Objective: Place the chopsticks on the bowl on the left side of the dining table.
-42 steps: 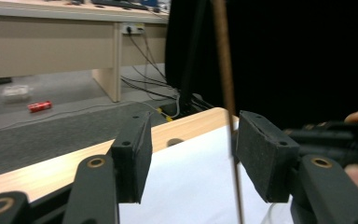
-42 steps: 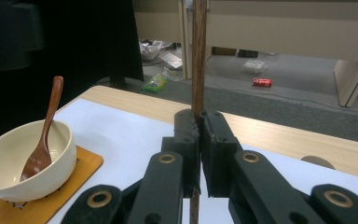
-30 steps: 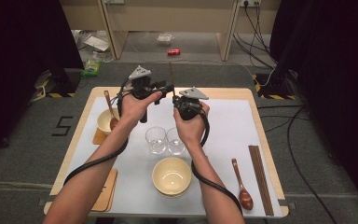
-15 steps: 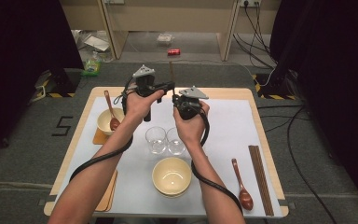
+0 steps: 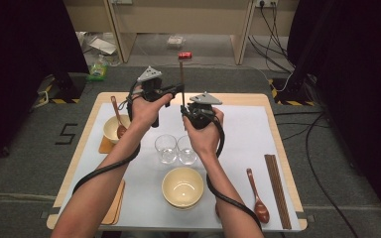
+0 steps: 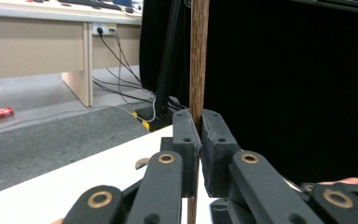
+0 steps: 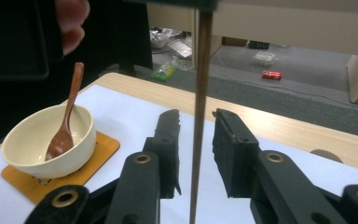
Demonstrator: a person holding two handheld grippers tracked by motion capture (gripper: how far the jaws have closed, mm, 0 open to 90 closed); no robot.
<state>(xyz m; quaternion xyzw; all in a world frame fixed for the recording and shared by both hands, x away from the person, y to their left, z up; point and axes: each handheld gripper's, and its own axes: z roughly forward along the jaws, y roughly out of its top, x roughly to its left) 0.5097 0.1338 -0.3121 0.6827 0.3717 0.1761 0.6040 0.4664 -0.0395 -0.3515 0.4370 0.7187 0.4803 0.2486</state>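
We hold one chopstick (image 5: 181,82) upright above the bench (image 5: 238,99), beyond the two glasses (image 5: 176,148). The left gripper (image 6: 199,140) has just been closing, and its fingers (image 6: 185,135) now clench the stick. The right gripper (image 7: 196,140) has just been opening: its fingers (image 7: 230,140) stand apart, the stick between them untouched. We judge this a handover, right to left, now done. A bowl (image 5: 113,128) with a spoon (image 5: 117,119) sits left of the glasses.

Grey carpet floor (image 5: 39,163), black curtains (image 5: 347,74) both sides, beige desks (image 5: 178,20) behind, cables (image 5: 273,29) trailing
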